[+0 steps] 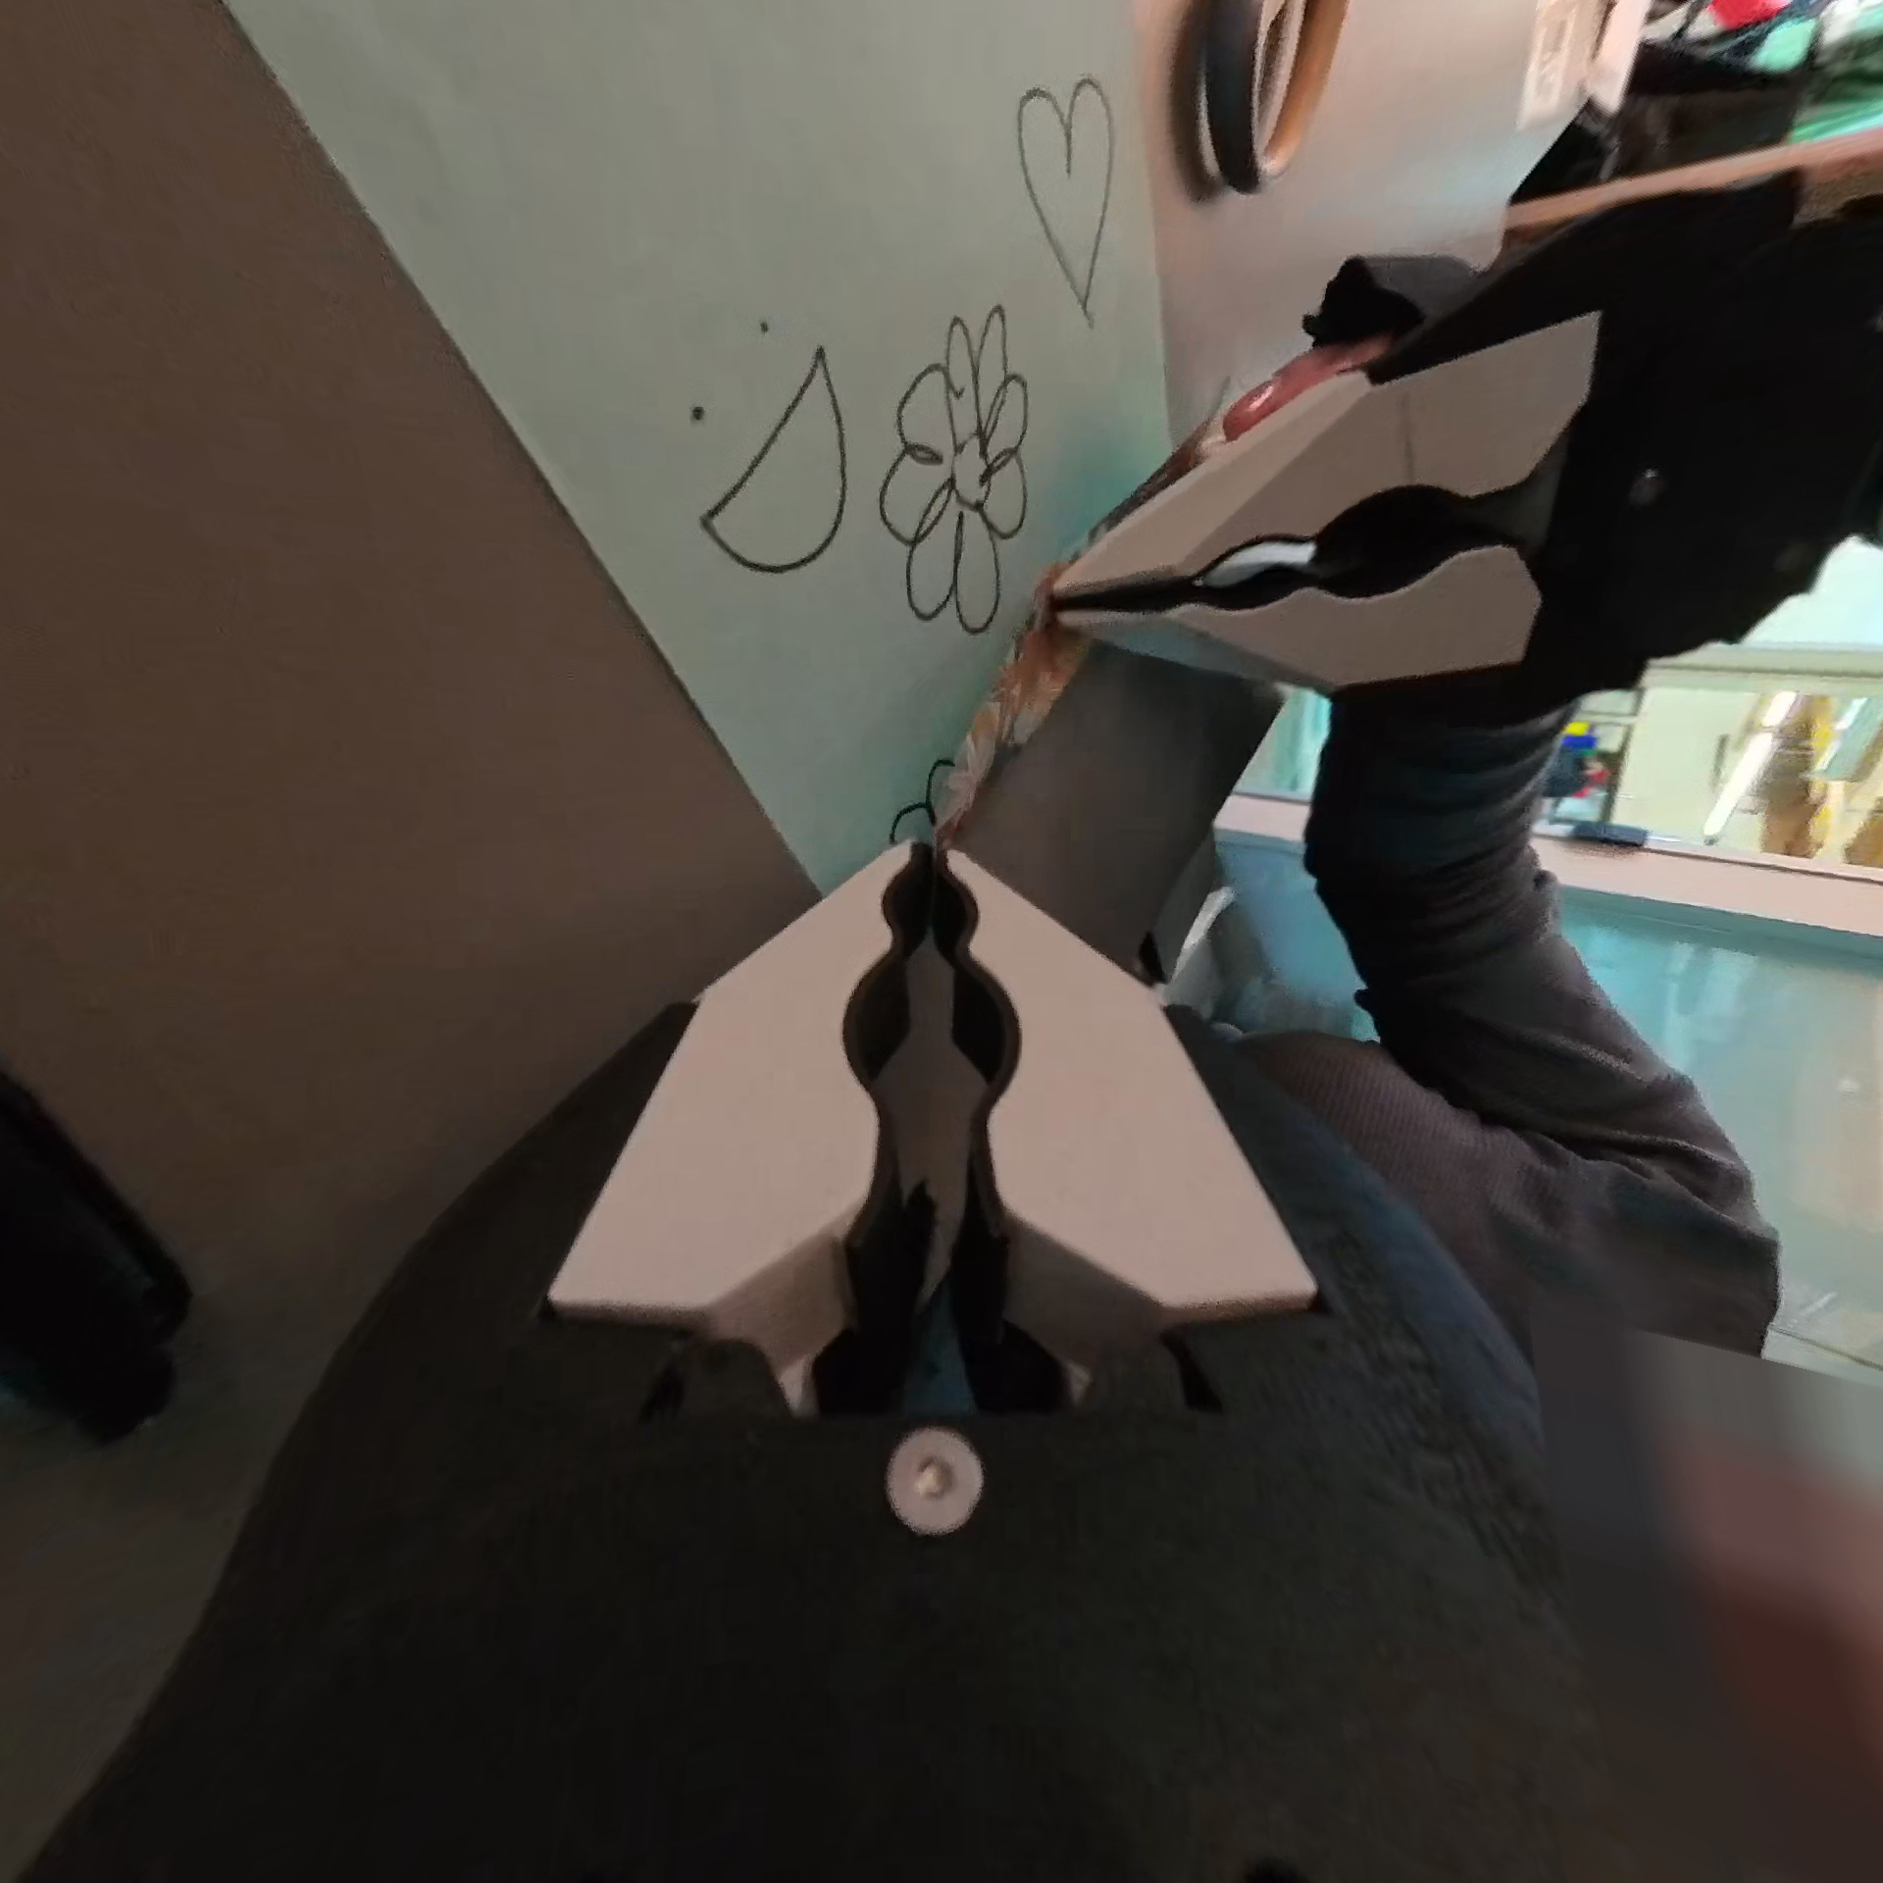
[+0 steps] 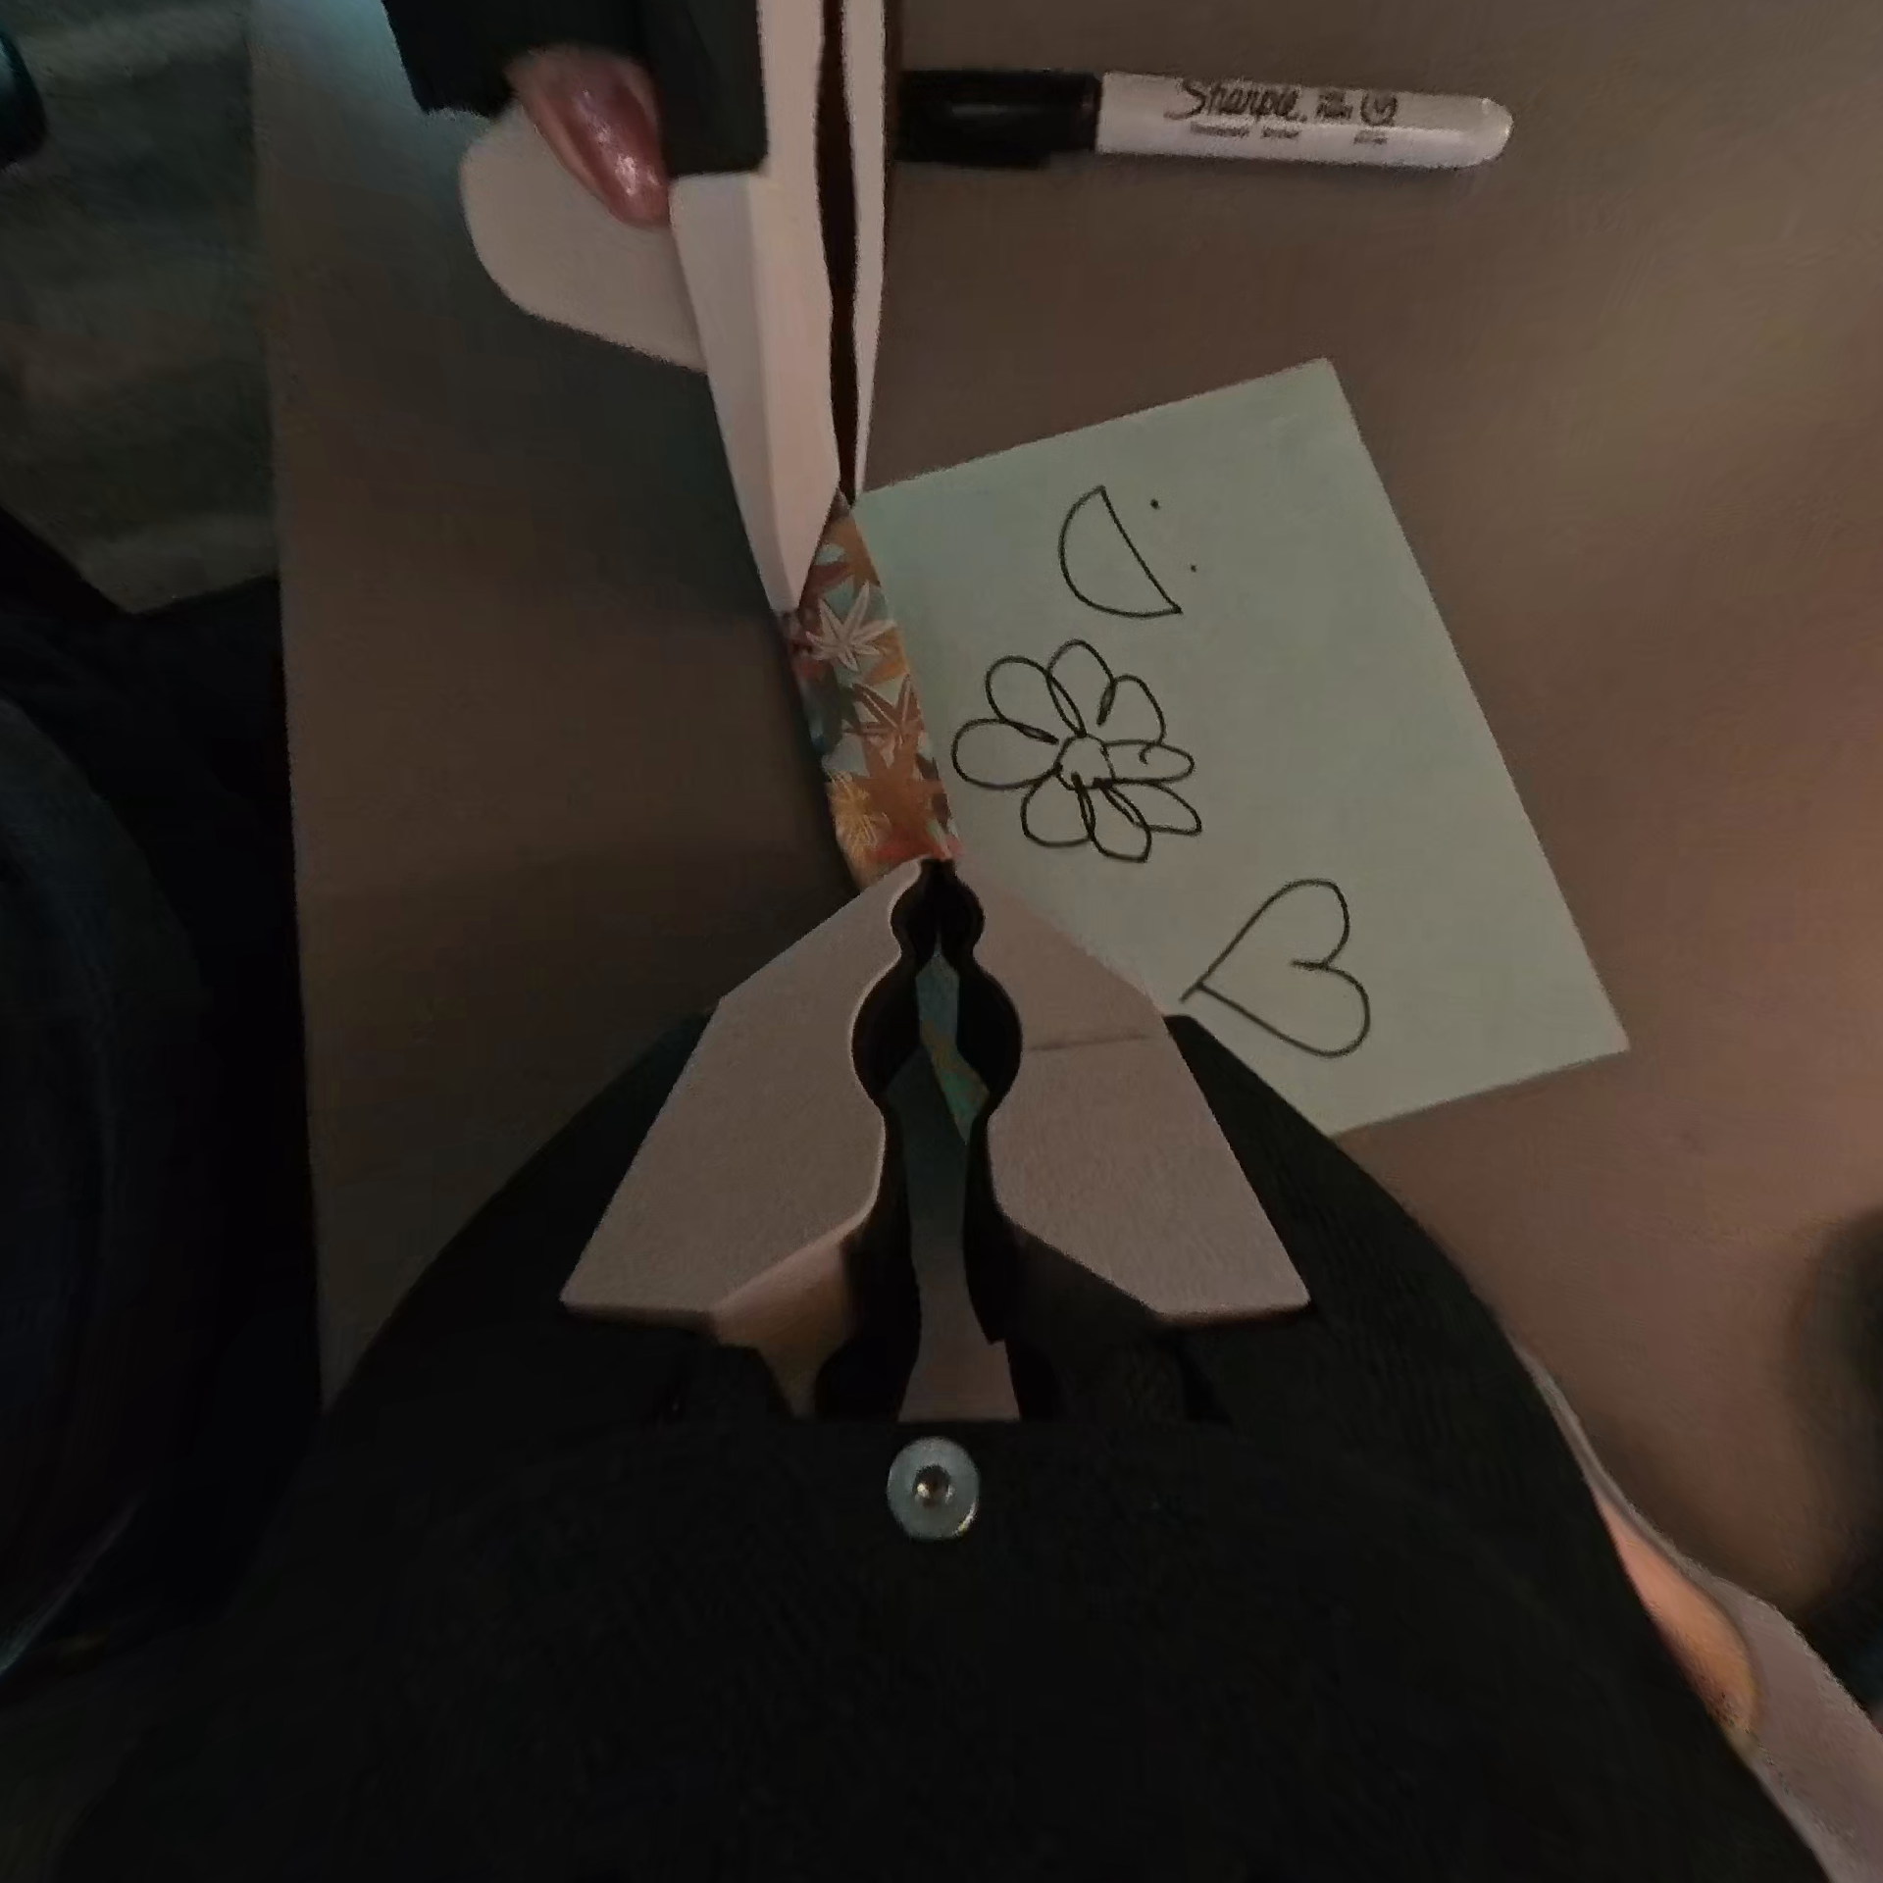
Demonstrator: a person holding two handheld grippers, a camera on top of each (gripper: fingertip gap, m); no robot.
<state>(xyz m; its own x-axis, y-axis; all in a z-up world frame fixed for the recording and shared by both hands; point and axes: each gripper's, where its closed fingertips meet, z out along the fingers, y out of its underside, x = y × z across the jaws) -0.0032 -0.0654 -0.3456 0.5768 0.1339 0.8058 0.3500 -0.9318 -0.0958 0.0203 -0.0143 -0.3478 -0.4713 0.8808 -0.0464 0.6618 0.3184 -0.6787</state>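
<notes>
A strip of leaf-patterned tape (image 2: 866,713) is stretched taut between my two grippers. My right gripper (image 2: 937,874) is shut on its near end, and the tape runs on between the fingers. My left gripper (image 2: 834,487) is shut on the far end. In the left wrist view, my left gripper (image 1: 932,851) pinches the tape (image 1: 1009,713), which runs up to my right gripper (image 1: 1060,603). The strip lies along the edge of a pale green card (image 2: 1274,713) with a flower, a heart and a half-round face drawn on it. I cannot tell whether the tape touches the card.
The card (image 1: 662,204) lies on a brown table (image 2: 1325,255). A black-capped white marker (image 2: 1223,112) lies beyond the card. A ring-shaped roll (image 1: 1243,92) sits past the card. A person's dark sleeve (image 1: 1477,917) is at the right. The table edge (image 2: 290,815) runs along the left.
</notes>
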